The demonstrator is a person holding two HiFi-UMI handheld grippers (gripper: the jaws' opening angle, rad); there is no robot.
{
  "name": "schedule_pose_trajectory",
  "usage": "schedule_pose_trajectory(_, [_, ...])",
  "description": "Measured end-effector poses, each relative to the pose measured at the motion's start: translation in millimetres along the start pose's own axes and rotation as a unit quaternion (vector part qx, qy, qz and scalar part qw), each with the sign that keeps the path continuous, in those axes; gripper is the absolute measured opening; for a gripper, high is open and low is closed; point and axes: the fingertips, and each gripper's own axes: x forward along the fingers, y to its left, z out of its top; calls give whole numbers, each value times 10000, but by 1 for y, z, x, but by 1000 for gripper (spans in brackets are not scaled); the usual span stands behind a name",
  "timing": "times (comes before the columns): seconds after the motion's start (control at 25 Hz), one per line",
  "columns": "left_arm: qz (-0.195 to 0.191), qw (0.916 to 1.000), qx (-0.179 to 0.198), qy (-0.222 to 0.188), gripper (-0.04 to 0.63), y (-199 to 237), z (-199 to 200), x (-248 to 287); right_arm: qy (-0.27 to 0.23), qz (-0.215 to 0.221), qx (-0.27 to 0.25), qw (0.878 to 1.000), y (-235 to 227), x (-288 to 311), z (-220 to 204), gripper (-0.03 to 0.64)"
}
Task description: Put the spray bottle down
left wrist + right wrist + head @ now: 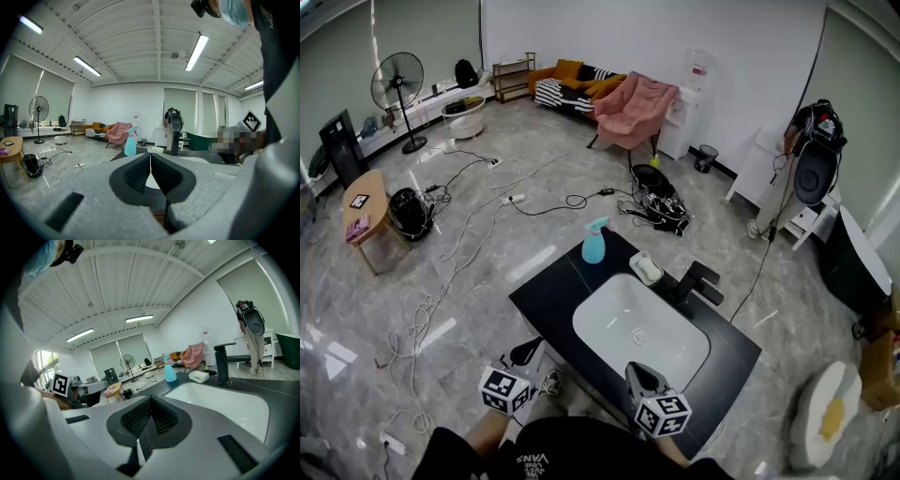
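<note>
A light-blue spray bottle (594, 242) stands upright by itself on the far left corner of the black countertop (553, 295), with neither gripper touching it. In the left gripper view the spray bottle (130, 143) is far ahead, left of the jaw line. In the right gripper view the spray bottle (169, 372) stands beyond the white basin (220, 401). My left gripper (525, 352) hovers at the counter's near left edge, shut and empty. My right gripper (639, 373) sits over the basin's near rim, jaws together with nothing between them.
A white soap dish (646, 268) and a black faucet (698, 281) sit behind the white basin (639, 330). Cables (469, 225) trail over the floor on the left. A standing fan (398, 86), a small wooden table (362, 206) and a pink chair (633, 110) stand further off.
</note>
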Motion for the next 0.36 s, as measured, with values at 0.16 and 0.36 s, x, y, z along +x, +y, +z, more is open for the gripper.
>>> schedule_pose_trajectory(0.16, [-25, 10000, -2, 12, 23, 1, 0, 5, 1, -7, -2, 10000, -1, 3, 0, 2])
schedule_pose_trajectory(0.36, [-57, 10000, 5, 16, 23, 4, 1, 12, -5, -21, -8, 10000, -5, 8, 4, 2])
